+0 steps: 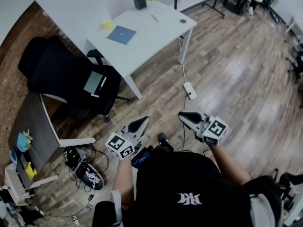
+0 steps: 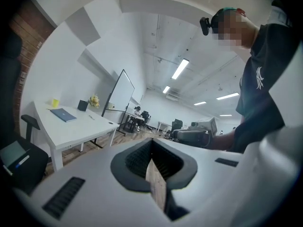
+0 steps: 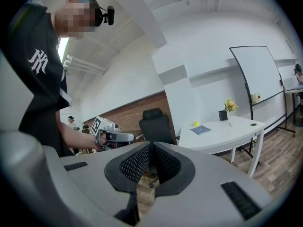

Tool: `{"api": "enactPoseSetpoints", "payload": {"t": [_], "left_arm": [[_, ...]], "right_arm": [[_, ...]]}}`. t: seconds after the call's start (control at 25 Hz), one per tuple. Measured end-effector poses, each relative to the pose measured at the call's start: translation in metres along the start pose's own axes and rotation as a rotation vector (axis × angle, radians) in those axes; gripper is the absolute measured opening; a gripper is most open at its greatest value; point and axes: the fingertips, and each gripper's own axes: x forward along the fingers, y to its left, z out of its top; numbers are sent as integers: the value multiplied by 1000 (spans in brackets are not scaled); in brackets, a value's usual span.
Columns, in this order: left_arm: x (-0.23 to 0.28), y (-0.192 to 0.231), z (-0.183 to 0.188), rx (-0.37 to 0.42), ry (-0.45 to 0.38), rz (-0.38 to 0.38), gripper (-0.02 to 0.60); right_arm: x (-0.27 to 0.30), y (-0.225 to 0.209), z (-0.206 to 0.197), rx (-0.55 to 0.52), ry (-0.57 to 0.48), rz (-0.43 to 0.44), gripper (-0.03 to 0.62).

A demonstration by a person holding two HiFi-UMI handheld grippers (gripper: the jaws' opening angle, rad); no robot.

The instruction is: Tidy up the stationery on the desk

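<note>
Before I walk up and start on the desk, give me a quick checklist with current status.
1. Is the left gripper empty: ok, jaws shut on nothing.
2. Is the right gripper empty: ok, also shut.
3. Is the white desk within reach: not ok, it stands well ahead.
4. Floor path: not ok, a power strip and cable lie near the route.
5. Targets spotted: ok, blue notebook and pen lie on the desk.

Head camera looking steeply down, both gripper cameras facing level along their jaws, all sharing the distant white rectangular desk (image 1: 147, 37).
</note>
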Motion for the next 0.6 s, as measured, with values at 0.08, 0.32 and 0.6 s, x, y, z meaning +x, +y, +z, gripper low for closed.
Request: {"api": "enactPoseSetpoints", "payload": {"t": [0.08, 0.32, 0.6], "left_arm": [[8, 15, 6, -6, -3, -10, 3], [32, 51, 20, -4, 12, -42, 3], [65, 80, 24, -18, 33, -63, 3]], "right_arm": [[12, -13, 5, -11, 6, -4, 48], [38, -52, 20, -5, -15, -33, 48], [41, -93, 19, 17, -17, -67, 48]]}}
